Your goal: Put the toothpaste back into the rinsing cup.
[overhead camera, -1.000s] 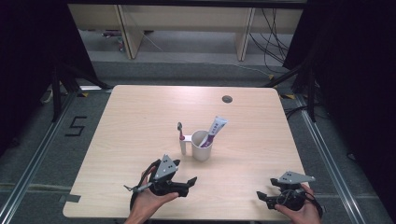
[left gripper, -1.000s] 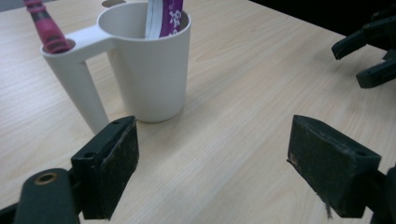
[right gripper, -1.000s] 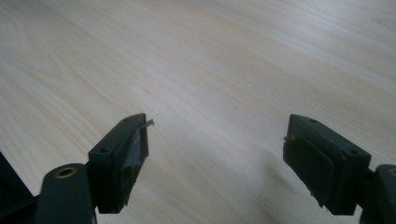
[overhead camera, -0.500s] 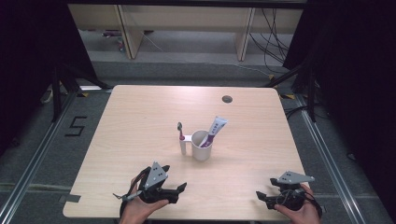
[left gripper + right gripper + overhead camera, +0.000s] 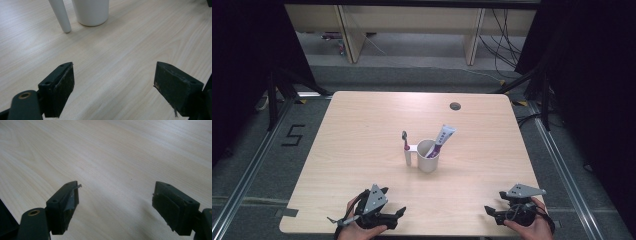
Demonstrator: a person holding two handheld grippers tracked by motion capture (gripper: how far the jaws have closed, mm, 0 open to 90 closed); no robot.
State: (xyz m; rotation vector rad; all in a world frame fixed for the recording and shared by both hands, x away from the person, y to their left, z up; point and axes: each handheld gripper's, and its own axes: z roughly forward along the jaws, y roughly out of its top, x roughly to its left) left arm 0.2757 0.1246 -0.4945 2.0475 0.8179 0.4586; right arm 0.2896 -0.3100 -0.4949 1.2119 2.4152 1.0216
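Observation:
A white cup (image 5: 428, 156) stands near the middle of the wooden table (image 5: 362, 130), with a toothpaste tube (image 5: 443, 139) leaning out of it. A toothbrush (image 5: 406, 149) stands upright against the cup's left side, head up. My left gripper (image 5: 398, 214) rests open at the table's front edge, pointing right; in the left gripper view the cup (image 5: 91, 11) and the white brush handle (image 5: 60, 15) sit beyond its jaws. My right gripper (image 5: 490, 212) lies open at the front right, with bare wood between its jaws (image 5: 115, 192).
A small dark round hole (image 5: 455, 106) marks the table's far side. Black metal frame legs (image 5: 274, 90) and floor rails flank the table. Wooden furniture and cables stand behind it. A "5" (image 5: 293, 135) is marked on the floor at left.
My left gripper has drawn back toward the front edge and a little to the left. The right gripper, cup, brush and tube stay where they were.

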